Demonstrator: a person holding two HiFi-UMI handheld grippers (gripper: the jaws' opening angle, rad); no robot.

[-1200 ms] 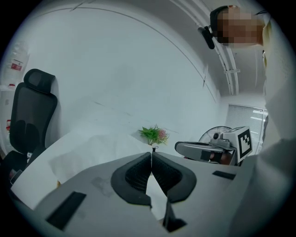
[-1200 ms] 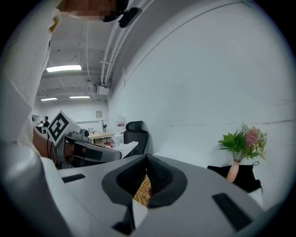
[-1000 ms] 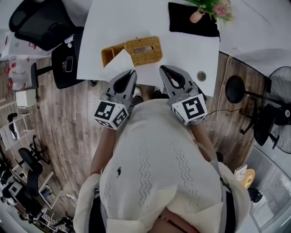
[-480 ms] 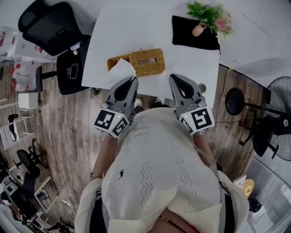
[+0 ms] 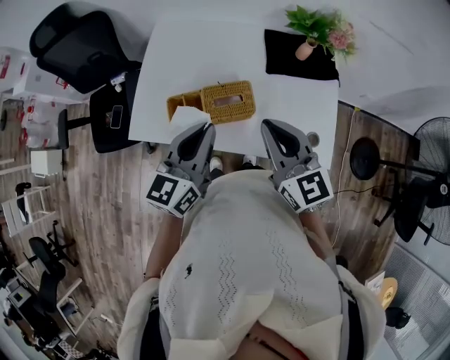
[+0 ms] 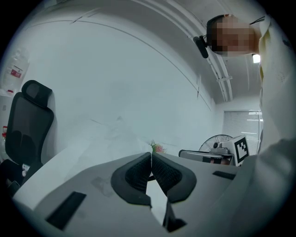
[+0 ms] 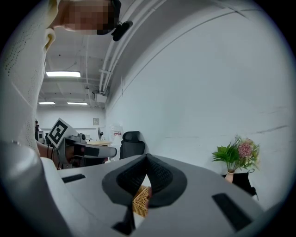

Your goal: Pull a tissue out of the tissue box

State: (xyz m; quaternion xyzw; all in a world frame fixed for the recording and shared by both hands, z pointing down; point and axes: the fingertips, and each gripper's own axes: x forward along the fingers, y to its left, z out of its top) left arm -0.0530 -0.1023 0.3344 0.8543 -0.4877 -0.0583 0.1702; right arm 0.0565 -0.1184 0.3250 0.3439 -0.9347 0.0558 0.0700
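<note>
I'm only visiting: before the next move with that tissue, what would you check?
1. Left gripper shut on the tissue: ok.
2. Tissue fully clear of the box: cannot tell; it overlaps the box's left end in the head view.
3. Right gripper empty, fingers together: ok.
4. Box flat on the table: ok.
5. Plant out of the way: ok, it stands at the far corner.
</note>
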